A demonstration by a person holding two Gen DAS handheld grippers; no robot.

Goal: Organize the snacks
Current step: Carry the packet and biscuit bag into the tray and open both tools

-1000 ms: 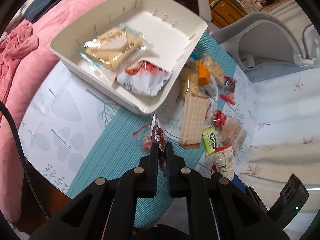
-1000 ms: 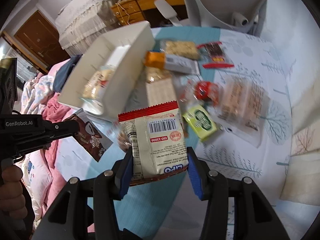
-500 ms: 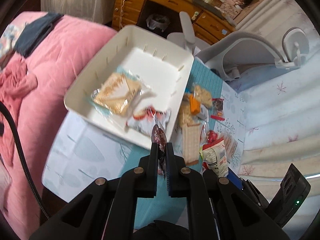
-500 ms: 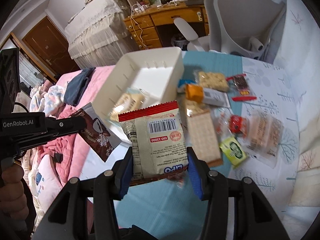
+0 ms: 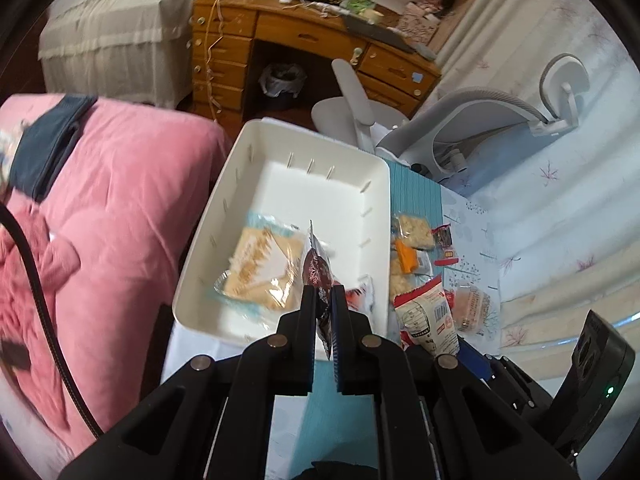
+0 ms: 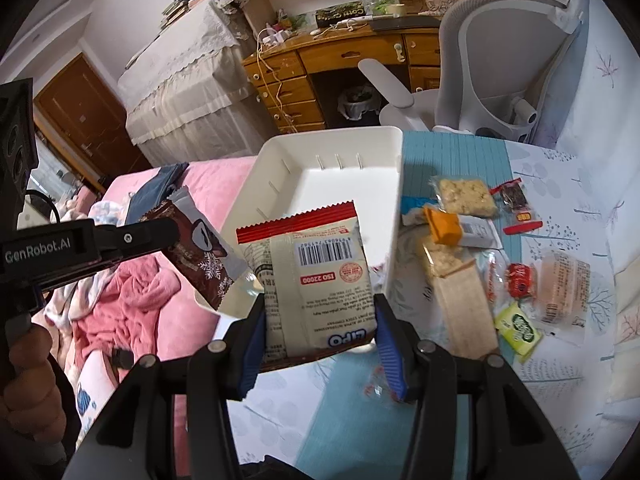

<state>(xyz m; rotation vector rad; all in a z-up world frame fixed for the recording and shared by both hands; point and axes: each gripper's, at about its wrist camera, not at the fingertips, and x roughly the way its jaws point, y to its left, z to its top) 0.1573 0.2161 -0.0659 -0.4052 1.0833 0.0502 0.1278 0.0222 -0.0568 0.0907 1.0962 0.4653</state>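
Left claw pinches a light, crinkly brown packet edgewise above the tray; right claw clamps a soft cream pouch by its sides.

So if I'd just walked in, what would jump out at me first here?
Probably the two snacks held in the air: the right gripper clamps a cream LIPO packet, the left gripper pinches a brown wrapper. Behind them sits the white bin, with more snacks scattered to its right.

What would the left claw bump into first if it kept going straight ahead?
Probably the cracker packet lying in the white bin. The left claw, shut on a brown snack packet, points at it from above, though depth is hard to judge.
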